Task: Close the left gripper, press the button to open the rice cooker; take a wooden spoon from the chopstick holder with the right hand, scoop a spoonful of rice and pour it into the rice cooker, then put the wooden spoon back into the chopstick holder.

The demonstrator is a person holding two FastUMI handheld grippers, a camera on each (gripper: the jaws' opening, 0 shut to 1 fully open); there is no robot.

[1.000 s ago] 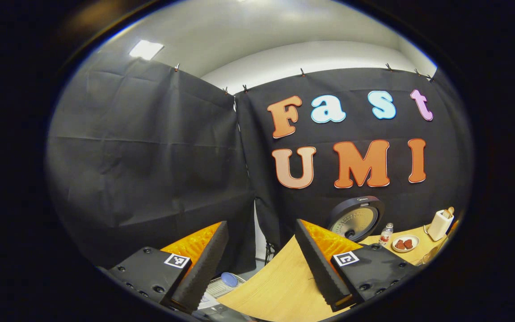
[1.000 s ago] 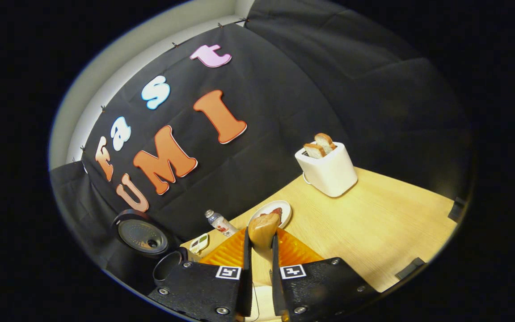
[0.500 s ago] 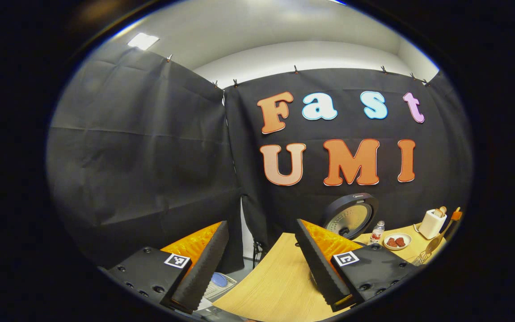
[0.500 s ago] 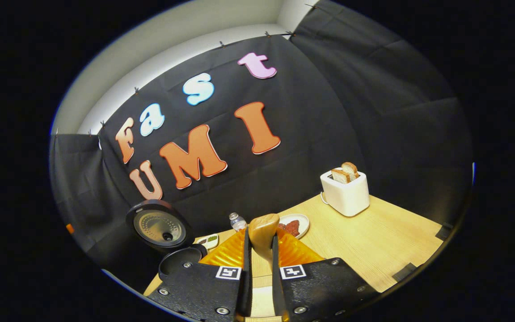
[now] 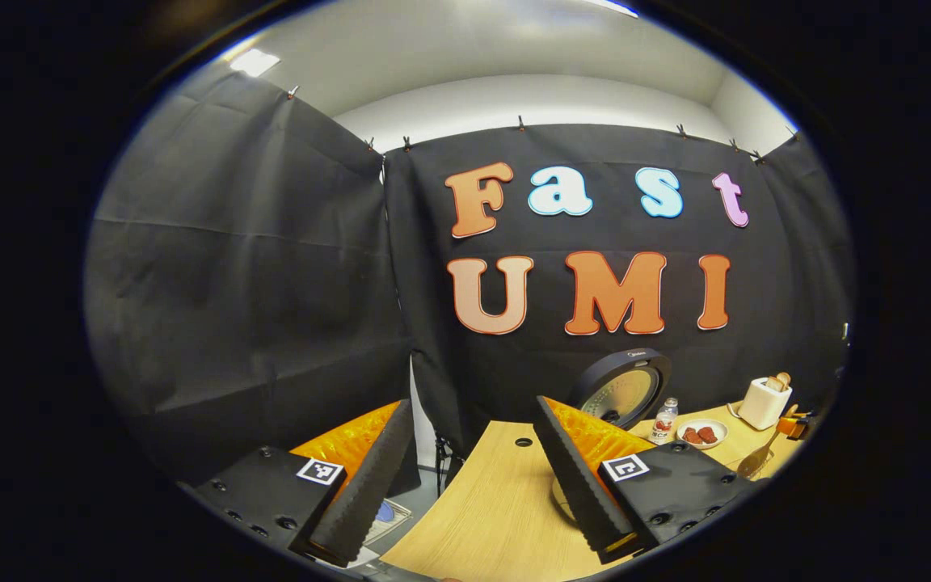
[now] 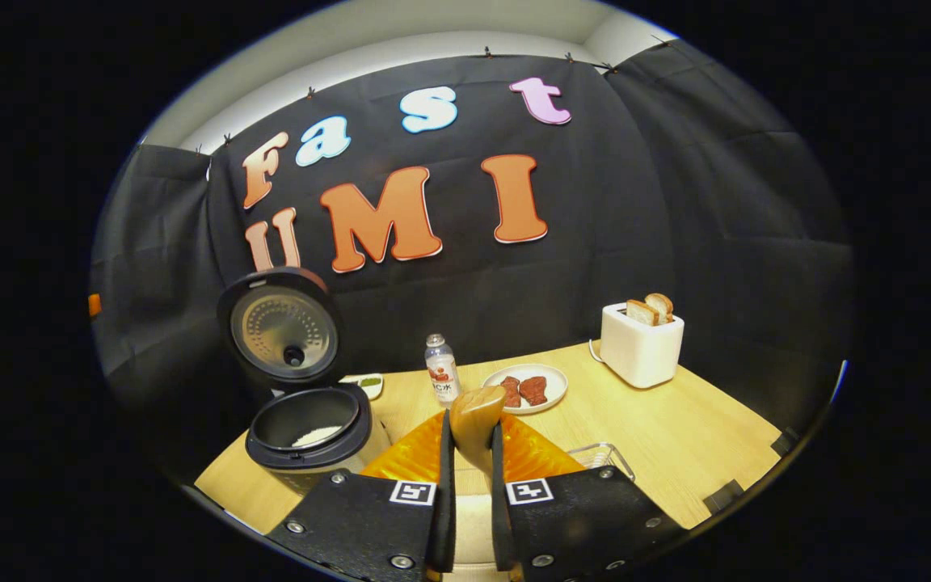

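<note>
Between the fingers of your right gripper (image 6: 469, 493) you hold the wooden spoon (image 6: 475, 420), both fingers pressed on its handle and its bowl raised over the wooden table (image 6: 676, 436). Ahead and to the left stands the rice cooker (image 6: 308, 432), lid (image 6: 280, 327) upright and white rice in the pot; behind sit a small bottle (image 6: 441, 380), a plate of red pieces (image 6: 524, 388) and a white toaster (image 6: 641, 343) with two slices. Your left gripper (image 5: 473, 477) has its jaws wide apart, holding nothing, above the table's near edge, well apart from the cooker.
</note>
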